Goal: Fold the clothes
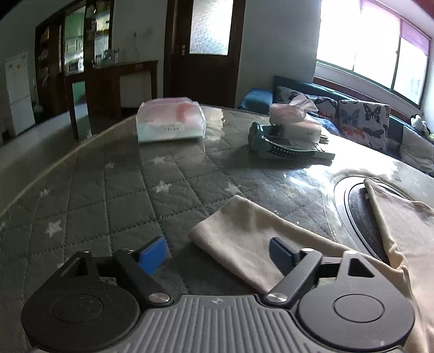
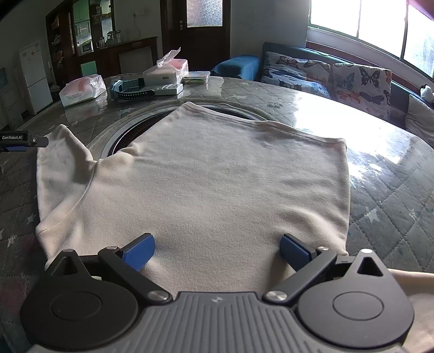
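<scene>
left tongs (image 1: 217,254) wide over sleeve (image 1: 238,236); right tongs (image 2: 217,251) wide above cream shirt (image 2: 206,173) | shirt flat mid-worktop (image 2: 379,211); tissue packs (image 2: 81,91) at far edge

Daylight floods from the window (image 2: 379,24) on my right, blowing out and glaring off the table (image 2: 339,122); the far room stays dim, edges bowed.

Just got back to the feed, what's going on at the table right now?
A person is folding a cream shirt spread flat on the quilted table cover, with a handheld tool in each hand. The right tool hovers open over the shirt's near edge, gripping nothing. The left tool is open too, positioned by the sleeve that sticks out on that side. No fold is visible yet. Tissue packs sit at the far edge.
</scene>
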{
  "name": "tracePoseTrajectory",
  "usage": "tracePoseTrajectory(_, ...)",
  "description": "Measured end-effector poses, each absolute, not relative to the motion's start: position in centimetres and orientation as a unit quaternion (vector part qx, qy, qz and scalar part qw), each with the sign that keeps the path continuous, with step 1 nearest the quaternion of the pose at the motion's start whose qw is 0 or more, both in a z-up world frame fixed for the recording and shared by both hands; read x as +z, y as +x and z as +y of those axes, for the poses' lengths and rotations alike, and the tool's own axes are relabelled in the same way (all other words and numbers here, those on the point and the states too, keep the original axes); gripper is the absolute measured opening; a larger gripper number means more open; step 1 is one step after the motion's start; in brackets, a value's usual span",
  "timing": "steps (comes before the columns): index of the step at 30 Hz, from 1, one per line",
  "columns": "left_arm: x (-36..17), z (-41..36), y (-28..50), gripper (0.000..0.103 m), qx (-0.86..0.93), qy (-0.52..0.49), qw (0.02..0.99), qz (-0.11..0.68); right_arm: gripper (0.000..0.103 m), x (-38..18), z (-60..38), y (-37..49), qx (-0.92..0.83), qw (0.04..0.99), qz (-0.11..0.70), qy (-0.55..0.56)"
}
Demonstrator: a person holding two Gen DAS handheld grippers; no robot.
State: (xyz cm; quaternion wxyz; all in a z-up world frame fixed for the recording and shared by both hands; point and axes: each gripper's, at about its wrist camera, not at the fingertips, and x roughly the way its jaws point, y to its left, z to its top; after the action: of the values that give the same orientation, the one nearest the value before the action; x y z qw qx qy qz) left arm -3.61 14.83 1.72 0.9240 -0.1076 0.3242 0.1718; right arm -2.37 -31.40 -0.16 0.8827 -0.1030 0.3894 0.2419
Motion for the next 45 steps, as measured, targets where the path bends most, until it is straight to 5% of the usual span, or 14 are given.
tracePoseTrajectory(8, 1.5, 14.8, -3.6, 0.040, 0.172, -0.126, 0.922, 0.324, 0.097, -0.1, -31.3, -2.5, 0.242, 0.883, 0.388, -0.105)
tracePoseTrajectory(14, 1.4, 14.5, -3.5, 0.007, 0.155, -0.128, 0.926, 0.319, 0.074, 0.7, -31.2, -2.7, 0.246, 0.886, 0.380, -0.101)
tracePoseTrajectory(17, 2.0, 13.9, -3.8, 0.005, 0.147, -0.125, 0.933, 0.303, 0.061, 1.0, -31.1, -2.8, 0.249, 0.887, 0.376, -0.099)
tracePoseTrajectory(31, 8.2, 2.6, -6.3, 0.004, -0.073, -0.055, 0.971, 0.219, 0.052, 4.0, -32.5, -2.9, 0.263, 0.897, 0.354, -0.038)
tracePoseTrajectory(45, 4.5, -7.8, -6.5, 0.005, -0.216, 0.078, 0.935, 0.270, 0.044, 3.7, -32.4, -2.8, 0.279, 0.886, 0.371, -0.005)
